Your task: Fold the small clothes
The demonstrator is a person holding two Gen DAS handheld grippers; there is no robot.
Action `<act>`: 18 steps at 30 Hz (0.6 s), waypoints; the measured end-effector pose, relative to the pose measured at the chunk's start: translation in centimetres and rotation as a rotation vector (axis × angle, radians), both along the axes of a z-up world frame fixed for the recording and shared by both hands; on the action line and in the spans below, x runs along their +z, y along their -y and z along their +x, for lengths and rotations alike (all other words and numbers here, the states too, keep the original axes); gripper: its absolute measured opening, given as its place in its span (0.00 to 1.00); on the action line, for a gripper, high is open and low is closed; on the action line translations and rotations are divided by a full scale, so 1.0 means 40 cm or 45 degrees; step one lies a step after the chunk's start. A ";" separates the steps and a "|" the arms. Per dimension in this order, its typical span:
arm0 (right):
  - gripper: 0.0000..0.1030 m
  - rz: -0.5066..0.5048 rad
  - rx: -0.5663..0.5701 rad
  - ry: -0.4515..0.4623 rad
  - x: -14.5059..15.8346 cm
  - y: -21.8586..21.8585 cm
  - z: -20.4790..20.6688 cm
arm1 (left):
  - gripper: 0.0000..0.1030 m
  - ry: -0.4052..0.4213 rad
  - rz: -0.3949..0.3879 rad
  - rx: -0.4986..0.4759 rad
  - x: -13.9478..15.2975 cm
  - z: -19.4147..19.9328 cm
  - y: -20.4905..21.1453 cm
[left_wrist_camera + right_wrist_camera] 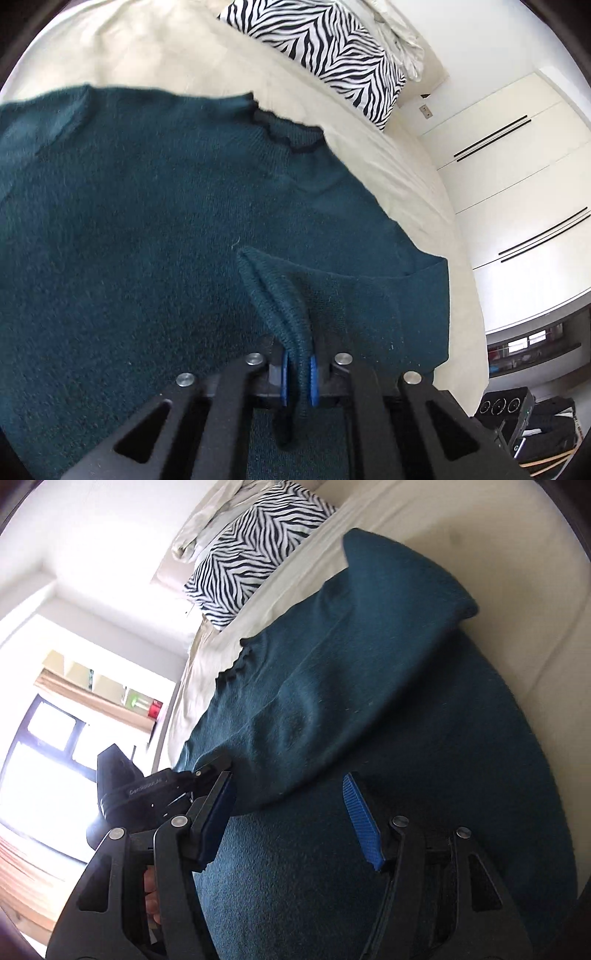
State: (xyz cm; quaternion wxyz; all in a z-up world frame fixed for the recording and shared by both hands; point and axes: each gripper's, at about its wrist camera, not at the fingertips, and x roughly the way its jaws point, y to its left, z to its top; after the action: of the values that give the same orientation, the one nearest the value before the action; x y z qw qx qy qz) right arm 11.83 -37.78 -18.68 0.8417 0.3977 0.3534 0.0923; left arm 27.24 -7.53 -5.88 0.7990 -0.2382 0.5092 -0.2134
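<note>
A dark teal knit sweater [147, 221] lies spread on a cream bed sheet [155, 48], its scalloped neckline [284, 133] toward the pillow. My left gripper [299, 369] is shut on a ribbed edge of the sweater, pinched upright between the blue pads. In the right wrist view the sweater [369, 701] has one sleeve [399, 602] folded across its body. My right gripper [288, 779] hangs open just above the knit, with only flat cloth below the gap between its blue pads [360, 827]. The left gripper [212, 766] shows at the sweater's left edge.
A zebra-striped pillow [325, 55] lies at the head of the bed, also the zebra pillow [243, 554]. White wardrobe doors [517, 166] stand beyond the bed's edge. Dark clutter [517, 413] sits on the floor. A bright window [44, 757] fills the left.
</note>
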 end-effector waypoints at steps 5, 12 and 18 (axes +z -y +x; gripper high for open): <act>0.57 0.185 -0.134 -0.007 -0.020 0.097 0.000 | 0.09 0.213 0.001 0.059 0.099 -0.001 -0.055; 0.57 0.326 -0.224 -0.055 -0.034 0.146 0.088 | 0.09 0.289 0.011 0.085 0.106 0.043 -0.109; 0.57 0.319 -0.316 0.008 -0.007 0.175 0.176 | 0.09 0.239 0.070 0.130 0.038 0.069 -0.151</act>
State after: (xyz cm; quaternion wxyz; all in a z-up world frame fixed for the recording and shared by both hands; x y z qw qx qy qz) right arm 18.88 -44.79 -18.97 0.7917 0.5396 0.2845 0.0322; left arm 30.01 -1.50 -4.36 0.8593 -0.2206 0.4248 -0.1799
